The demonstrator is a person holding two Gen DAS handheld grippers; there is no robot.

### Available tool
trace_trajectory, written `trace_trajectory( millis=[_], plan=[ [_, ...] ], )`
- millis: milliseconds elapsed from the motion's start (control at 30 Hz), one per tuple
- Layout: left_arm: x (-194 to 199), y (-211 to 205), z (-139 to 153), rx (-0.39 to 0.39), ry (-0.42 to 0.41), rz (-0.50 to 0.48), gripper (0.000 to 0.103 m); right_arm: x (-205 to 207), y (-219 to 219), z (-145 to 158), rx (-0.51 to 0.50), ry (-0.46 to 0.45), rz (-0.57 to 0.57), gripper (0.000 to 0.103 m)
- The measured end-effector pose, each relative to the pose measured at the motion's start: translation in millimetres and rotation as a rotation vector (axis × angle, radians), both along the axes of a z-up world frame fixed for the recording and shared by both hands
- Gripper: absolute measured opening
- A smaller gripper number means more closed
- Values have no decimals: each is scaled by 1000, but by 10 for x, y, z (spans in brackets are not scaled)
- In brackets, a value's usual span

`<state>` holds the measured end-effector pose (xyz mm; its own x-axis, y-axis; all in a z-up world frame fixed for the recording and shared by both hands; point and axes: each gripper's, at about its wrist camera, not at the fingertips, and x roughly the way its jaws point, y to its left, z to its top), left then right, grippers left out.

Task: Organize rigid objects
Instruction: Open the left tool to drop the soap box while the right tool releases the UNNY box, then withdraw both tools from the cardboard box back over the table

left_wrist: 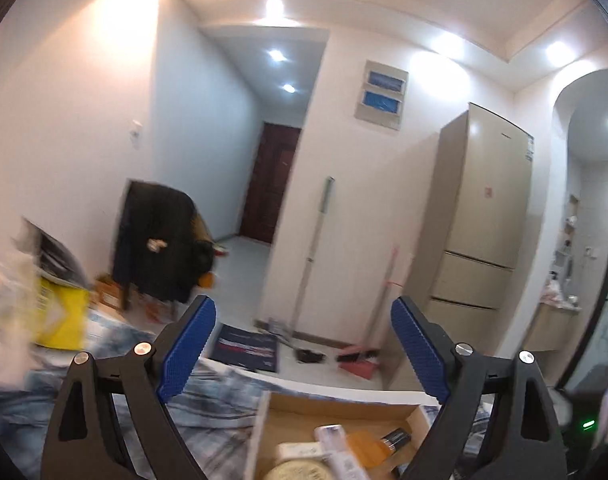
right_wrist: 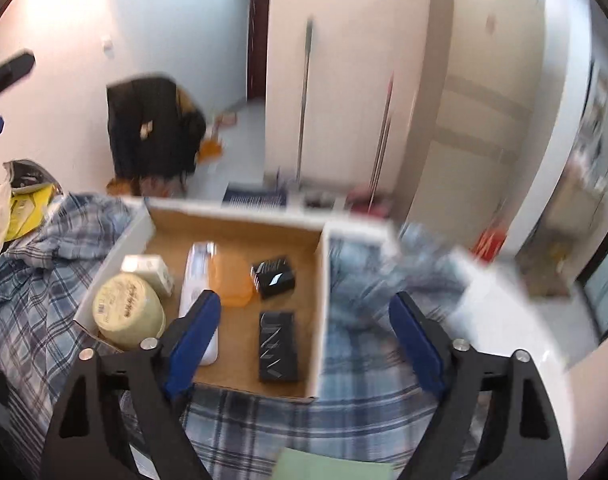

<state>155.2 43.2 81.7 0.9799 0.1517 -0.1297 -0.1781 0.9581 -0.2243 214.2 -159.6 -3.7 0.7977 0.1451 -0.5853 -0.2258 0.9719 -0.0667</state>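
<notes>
I held both grippers over a cardboard box [right_wrist: 239, 364] resting on a blue plaid cloth [right_wrist: 35, 300] that covered the table. My right gripper [right_wrist: 306, 320] had its blue pads spread wide with nothing between them, angled down at the box. My left gripper [left_wrist: 304, 344] was also spread and empty, pointing almost level across the room, with only the box's near corner below it. The rigid objects lay inside the box: a round cream tin [right_wrist: 127, 312] in the near left corner, a small white box [right_wrist: 149, 270] behind it, a long white tube [right_wrist: 197, 280], an orange piece [right_wrist: 231, 280], a black case [right_wrist: 277, 346] lying flat and a smaller black box [right_wrist: 273, 276] beyond it. A pale green card [right_wrist: 332, 466], possibly paper, sat blurred at the bottom edge. The main risk I judged was the crowding: reaching in for one thing could knock the tube or tin against its neighbours, and the box's thin walls could catch a finger and drag the box across the loose cloth. Motion blur made the right side hard to read. Farther off stood a chair draped in a dark coat [left_wrist: 159, 240], a beige fridge [left_wrist: 484, 208], a mop [left_wrist: 316, 256] against the wall, and a yellow bag [left_wrist: 59, 316] at the table's left.
</notes>
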Motion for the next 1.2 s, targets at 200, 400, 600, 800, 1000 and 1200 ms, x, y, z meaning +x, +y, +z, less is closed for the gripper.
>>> trace_trajectory(
  millis=[200, 400, 600, 800, 1000, 1200],
  plan=[
    [-774, -200, 214, 124, -54, -100, 103, -484, -288, 378, 208, -107, 14, 90],
    [-1257, -503, 185, 196, -59, -164, 103, -1075, -347, 563, 102, -383, -22, 101],
    [-1381, -672, 43, 194, -40, -168, 103, -1212, -358, 433, 143, -424, 45, 102],
    [-1217, -614, -109, 139, 15, -205, 103, -1110, -493, 299, 274, -361, 74, 102],
    [-1223, -741, -292, 224, 28, -217, 103, -1164, -500, 146, 254, -374, 92, 97],
    [-1124, -735, -601, 238, 115, -231, 103, -1181, -483, 32, 210, -348, 105, 78]
  ],
)
